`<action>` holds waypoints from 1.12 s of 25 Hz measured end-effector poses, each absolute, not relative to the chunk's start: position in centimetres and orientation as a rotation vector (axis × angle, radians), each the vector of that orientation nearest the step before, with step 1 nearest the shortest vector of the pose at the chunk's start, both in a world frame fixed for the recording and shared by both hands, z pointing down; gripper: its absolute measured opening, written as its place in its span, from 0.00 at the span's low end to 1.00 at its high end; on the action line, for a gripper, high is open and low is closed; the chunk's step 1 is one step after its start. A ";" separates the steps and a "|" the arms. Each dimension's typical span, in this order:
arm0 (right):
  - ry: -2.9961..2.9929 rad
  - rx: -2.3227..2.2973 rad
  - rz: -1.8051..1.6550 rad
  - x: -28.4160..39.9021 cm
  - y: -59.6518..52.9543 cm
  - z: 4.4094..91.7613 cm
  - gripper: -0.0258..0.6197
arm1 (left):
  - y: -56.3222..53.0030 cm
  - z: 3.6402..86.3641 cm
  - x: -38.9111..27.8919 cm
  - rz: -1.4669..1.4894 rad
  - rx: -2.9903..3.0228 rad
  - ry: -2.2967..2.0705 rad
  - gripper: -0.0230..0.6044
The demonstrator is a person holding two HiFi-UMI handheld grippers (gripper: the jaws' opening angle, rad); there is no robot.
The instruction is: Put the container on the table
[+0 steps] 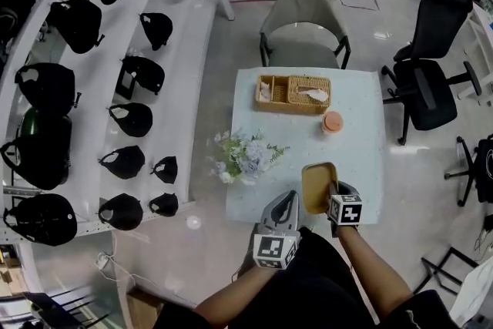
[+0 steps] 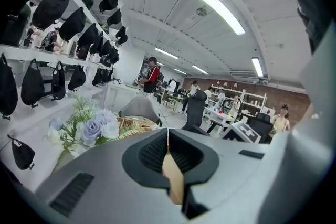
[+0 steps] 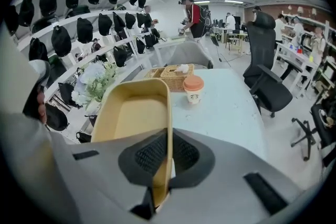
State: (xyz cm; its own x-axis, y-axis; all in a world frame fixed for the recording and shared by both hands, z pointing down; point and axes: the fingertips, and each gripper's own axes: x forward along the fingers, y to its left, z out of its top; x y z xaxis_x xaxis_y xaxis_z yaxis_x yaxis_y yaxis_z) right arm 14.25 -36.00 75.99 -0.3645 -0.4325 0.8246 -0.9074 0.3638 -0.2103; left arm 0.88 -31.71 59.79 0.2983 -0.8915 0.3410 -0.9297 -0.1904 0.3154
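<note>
The tan, open-topped container (image 1: 318, 185) hangs over the near right part of the pale table (image 1: 362, 158), its hollow (image 3: 134, 113) empty. My right gripper (image 1: 335, 193) is shut on its right wall, which runs between the jaws (image 3: 168, 149). My left gripper (image 1: 291, 200) sits at the container's near left corner, tilted upward. Its jaws (image 2: 168, 152) are closed, with a thin tan strip of the container (image 2: 174, 181) showing between them. The rest of the container is hidden in the left gripper view.
On the table stand a wicker basket (image 1: 293, 94) with tissues, an orange-lidded paper cup (image 1: 333, 122) and a flower bunch (image 1: 246, 158). A grey chair (image 1: 304, 35) stands at the far end, a black office chair (image 1: 427, 81) to the right, and shelves of black bags (image 1: 115, 88) to the left.
</note>
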 end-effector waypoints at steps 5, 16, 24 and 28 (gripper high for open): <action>-1.892 1.124 0.887 13.4 -38.2 78.8 0.04 | -34.0 60.1 1.1 0.100 2.143 -1.589 0.05; -1.816 1.121 0.951 11.9 -43.2 83.5 0.04 | -38.9 59.9 -0.1 0.092 2.189 -1.566 0.05; -1.769 1.117 0.973 11.5 -45.9 86.6 0.04 | -41.3 60.0 -0.4 0.067 2.213 -1.554 0.05; -1.741 1.100 0.957 11.2 -47.0 88.4 0.04 | -42.0 60.0 -0.6 0.080 2.207 -1.538 0.05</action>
